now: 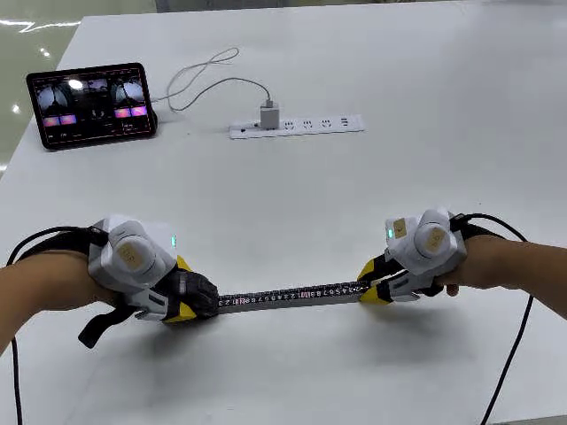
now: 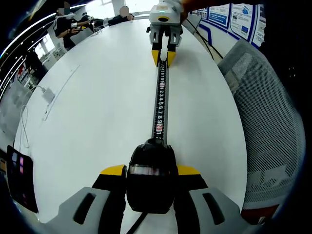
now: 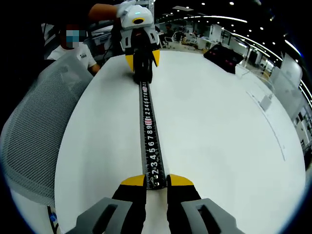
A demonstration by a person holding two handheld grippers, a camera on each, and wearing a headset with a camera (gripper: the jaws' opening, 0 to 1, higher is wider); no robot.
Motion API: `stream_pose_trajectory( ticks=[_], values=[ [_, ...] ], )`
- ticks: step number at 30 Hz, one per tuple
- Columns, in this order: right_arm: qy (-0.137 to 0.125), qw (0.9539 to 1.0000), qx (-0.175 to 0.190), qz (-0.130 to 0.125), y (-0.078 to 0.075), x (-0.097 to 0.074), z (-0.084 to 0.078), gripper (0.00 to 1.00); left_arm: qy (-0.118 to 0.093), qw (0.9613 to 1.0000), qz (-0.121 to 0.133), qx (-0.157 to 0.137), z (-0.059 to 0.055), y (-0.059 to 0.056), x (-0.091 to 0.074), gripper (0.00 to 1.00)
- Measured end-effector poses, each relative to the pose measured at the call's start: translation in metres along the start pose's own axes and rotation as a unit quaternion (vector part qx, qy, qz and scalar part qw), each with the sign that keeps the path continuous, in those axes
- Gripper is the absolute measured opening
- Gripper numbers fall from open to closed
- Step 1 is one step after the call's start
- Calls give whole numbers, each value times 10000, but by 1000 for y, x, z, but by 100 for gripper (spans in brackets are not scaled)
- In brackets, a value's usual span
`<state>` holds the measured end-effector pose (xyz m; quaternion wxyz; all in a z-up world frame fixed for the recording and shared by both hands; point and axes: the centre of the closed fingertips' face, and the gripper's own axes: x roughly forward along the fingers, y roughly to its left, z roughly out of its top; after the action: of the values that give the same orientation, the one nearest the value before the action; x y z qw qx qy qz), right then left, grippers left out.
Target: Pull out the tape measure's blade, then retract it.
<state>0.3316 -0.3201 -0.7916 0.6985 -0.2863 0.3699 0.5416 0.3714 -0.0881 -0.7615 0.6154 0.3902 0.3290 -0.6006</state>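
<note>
Fingers of your left gripper grip the case at 9 o'clock; right gripper pinches the blade tip at 3; blade runs 9-to-3; retraction likely needs the right travelling toward 9.

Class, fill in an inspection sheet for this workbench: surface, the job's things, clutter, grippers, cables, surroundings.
Surface: white table, smooth.
Job's things: tape case; blade pulled out, stretched between the grippers.
Clutter: tablet, screen lit; power strip with charger plugged in.
Grippers: left gripper shut on the tape case; right gripper shut on the blade's end.
Cables: white cable runs from the charger toward the tablet; black cables hang from the grippers.
Surroundings: mesh chair beside the table; people at its far end.
</note>
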Motion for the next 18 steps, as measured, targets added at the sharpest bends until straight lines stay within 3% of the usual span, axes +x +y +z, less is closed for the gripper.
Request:
stream_pose_trajectory(
  ticks=[2,18],
  values=[
    [46,10000,39,-4,0,0,0,12,29,9999,-2,123,0,-1,0,33],
    [331,9994,-55,0,-2,1,0,13,71,9999,-99,-19,2,-1,-3,33]
  ],
)
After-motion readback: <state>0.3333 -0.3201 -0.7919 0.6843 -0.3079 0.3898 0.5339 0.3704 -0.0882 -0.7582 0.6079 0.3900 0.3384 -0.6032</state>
